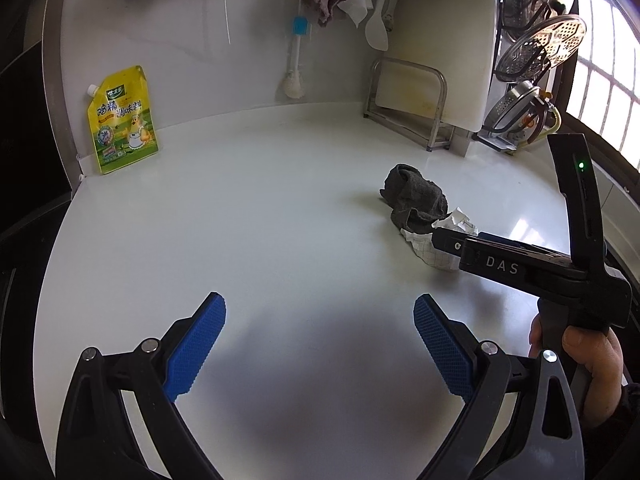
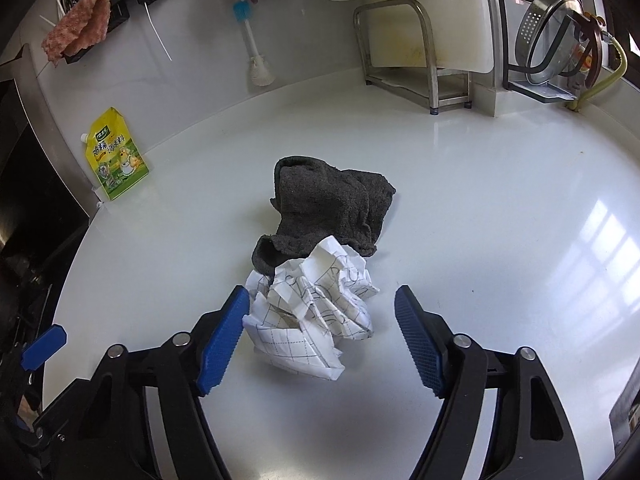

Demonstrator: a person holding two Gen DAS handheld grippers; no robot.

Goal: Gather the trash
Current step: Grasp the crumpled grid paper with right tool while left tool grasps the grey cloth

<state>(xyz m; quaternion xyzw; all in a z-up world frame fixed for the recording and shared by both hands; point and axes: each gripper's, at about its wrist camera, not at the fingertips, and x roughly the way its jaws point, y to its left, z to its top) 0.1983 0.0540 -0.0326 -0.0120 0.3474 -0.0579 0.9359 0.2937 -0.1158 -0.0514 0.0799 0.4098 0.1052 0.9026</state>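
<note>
Paper wad (image 2: 308, 312) sits mid-counter, between the right gripper (image 2: 320, 336) jaws, not pinched yet.

Going left to right in the right wrist view: yellow pouch (image 2: 116, 156) leans on the wall, out of the way; grey rag (image 2: 328, 208) lies on the white counter (image 2: 500, 240) touching the paper's far edge, so a sloppy grab could probably drag it along; the rack (image 2: 412, 56) stands in the back corner. Left pad touches or nearly touches the paper, right pad is clear of it, so I'd call that gripper spread. Left wrist view adds what that one can't: the left gripper (image 1: 320, 344) spread over bare counter, holding nothing, and the hand (image 1: 588, 352) on the right tool's handle, whose body hides most of the paper.
</note>
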